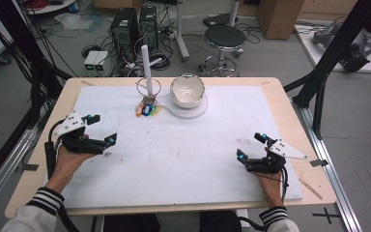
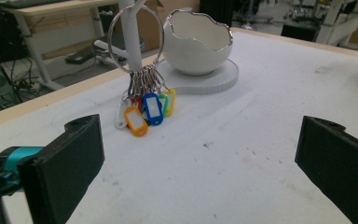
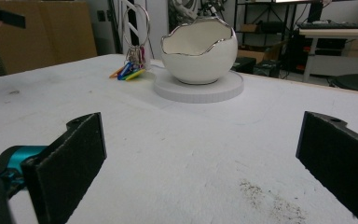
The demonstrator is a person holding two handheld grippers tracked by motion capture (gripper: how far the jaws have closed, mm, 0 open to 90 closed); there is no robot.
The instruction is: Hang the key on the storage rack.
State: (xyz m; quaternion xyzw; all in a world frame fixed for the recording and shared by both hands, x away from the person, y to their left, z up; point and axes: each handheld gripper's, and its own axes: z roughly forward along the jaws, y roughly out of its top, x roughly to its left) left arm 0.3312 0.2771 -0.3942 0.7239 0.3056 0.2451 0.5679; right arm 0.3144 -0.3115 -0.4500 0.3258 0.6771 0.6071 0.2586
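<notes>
left gripper (image 1: 99,131) spread wide, empty | right gripper (image 1: 252,146) spread wide, empty | key tags (image 2: 147,110) on ring round post (image 2: 131,42), just left of bowl (image 2: 198,42) | tags likely light, floppy; grip ring (image 2: 133,41)

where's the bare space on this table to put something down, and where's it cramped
Free: the wide white mat between the left gripper and right gripper, and the far right stretch beyond the eggshell bowl. Crowded: the far middle, where the key tags lie at the white post beside the bowl's round base.
</notes>
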